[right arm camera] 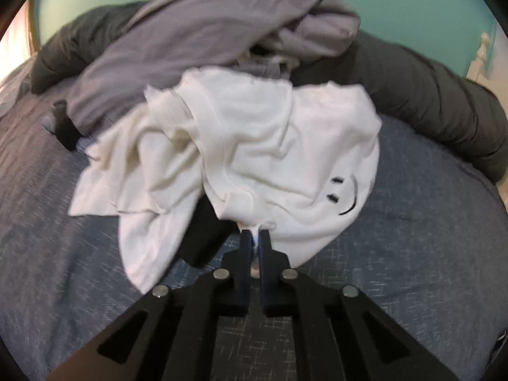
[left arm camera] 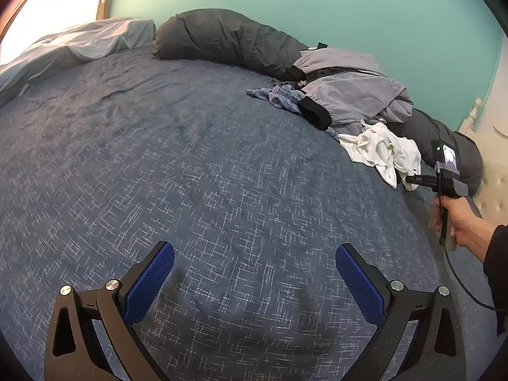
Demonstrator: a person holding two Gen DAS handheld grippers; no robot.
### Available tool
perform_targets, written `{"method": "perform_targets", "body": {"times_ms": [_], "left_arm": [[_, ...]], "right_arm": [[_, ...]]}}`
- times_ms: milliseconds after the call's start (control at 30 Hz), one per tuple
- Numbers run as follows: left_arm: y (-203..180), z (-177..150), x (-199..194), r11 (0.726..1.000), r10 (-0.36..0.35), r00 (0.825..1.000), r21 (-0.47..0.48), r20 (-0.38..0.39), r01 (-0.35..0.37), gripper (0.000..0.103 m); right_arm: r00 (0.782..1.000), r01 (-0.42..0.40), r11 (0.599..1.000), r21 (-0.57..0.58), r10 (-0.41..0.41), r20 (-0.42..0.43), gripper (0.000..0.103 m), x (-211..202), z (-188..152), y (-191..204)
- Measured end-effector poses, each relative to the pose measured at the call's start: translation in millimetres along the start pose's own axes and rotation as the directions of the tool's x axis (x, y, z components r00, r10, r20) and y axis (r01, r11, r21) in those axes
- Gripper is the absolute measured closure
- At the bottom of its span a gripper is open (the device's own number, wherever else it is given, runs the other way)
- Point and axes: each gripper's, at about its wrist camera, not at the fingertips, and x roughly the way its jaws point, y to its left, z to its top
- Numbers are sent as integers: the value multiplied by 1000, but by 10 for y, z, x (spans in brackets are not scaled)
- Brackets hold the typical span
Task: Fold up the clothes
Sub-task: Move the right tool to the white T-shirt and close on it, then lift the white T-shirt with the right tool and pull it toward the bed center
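A crumpled white T-shirt with a black smiley print lies on the blue bedspread. My right gripper is shut on its near edge, a fold of white cloth pinched between the pads. In the left wrist view the same white T-shirt lies at the right, with the right gripper at its edge, held by a hand. My left gripper hovers open over bare bedspread, nothing between its blue pads.
A grey jacket with black cuffs and a blue checked garment are piled behind the shirt. A dark rolled duvet runs along the teal wall. A pale pillow lies at the far left. A cable trails from the right hand.
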Motion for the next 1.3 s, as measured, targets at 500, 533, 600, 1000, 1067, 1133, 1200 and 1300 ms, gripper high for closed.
{"method": "perform_targets", "body": {"times_ms": [500,533,600,1000,1067,1133,1200,1300], "left_arm": [[53,92,-181,1000,-12,999,-19,35,12,0],[51,94,-192,1000,-13,999,-18,37,13,0],[42,98,-205,1000,-14,999,-15,40,14,0],[-3,71,-178,999,-37,999,-12,20,38,0],[-4,64,-168,999,-38,999,-10,16,38,0],[-9,55,-154,999,-38,999,-9,11,38,0],[-13,46,-142,999,-37,999,-6,8,37,0],[-18,32,-114,999,-38,999,-2,0,38,0]], "right_arm": [[928,-360,933,21,356,112,100,-1485,-792,-70],[917,-392,920,19,389,88,100,-1544,-896,-15],[888,-459,889,11,458,32,100,-1635,-1110,118],[971,-232,972,-34,234,58,24,-1646,-799,104],[993,-114,993,-35,115,9,23,-1381,-682,69],[999,-23,999,22,24,-30,23,-1122,-651,-47],[996,-2,995,97,10,-86,23,-860,-678,-159],[984,-56,978,201,89,-157,30,-536,-795,-244]]}}
